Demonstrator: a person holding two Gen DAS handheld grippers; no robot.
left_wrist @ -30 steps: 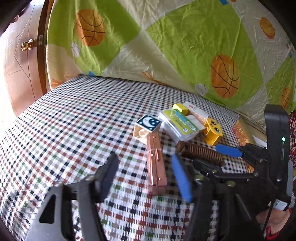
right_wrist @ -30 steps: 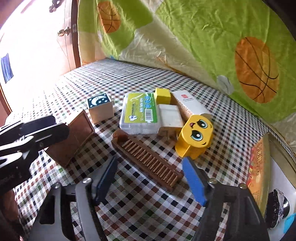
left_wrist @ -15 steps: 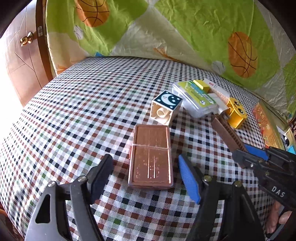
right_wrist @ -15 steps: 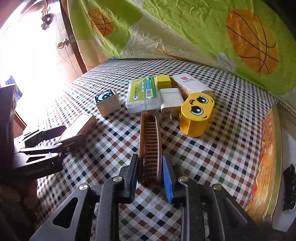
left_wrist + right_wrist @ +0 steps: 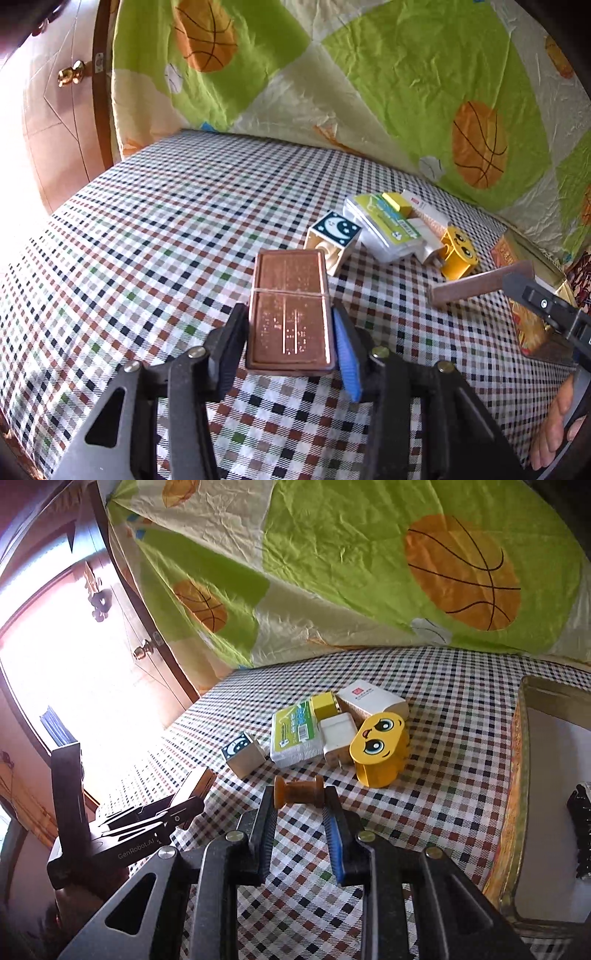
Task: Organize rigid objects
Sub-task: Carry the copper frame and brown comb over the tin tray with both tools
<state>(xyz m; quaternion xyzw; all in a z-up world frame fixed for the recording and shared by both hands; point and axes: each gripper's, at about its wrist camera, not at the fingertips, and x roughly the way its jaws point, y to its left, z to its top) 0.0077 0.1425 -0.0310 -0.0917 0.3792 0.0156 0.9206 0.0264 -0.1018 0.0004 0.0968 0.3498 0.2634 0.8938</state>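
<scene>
- While its jaws close in, the left gripper (image 5: 290,354) straddles a copper-coloured flat case (image 5: 290,314) lying on the checked counter (image 5: 147,236); the pads sit against the case's long sides.
- Clamped fully tight, the right gripper (image 5: 299,823) holds a brown wooden comb (image 5: 298,791) clear of the cloth, its end facing the camera.
- Beyond the case, touching its far corner, sits a moon-printed cube (image 5: 334,236).
- Further back a cluster lies packed together: a clear green-labelled box (image 5: 295,734), a small yellow block (image 5: 324,706), a white charger (image 5: 338,734), a white carton (image 5: 371,699) and a yellow smiley-face block (image 5: 378,749).
- At the counter's right edge stands an open tin box (image 5: 517,775).
- Behind hangs a basketball-print quilt (image 5: 369,572).
</scene>
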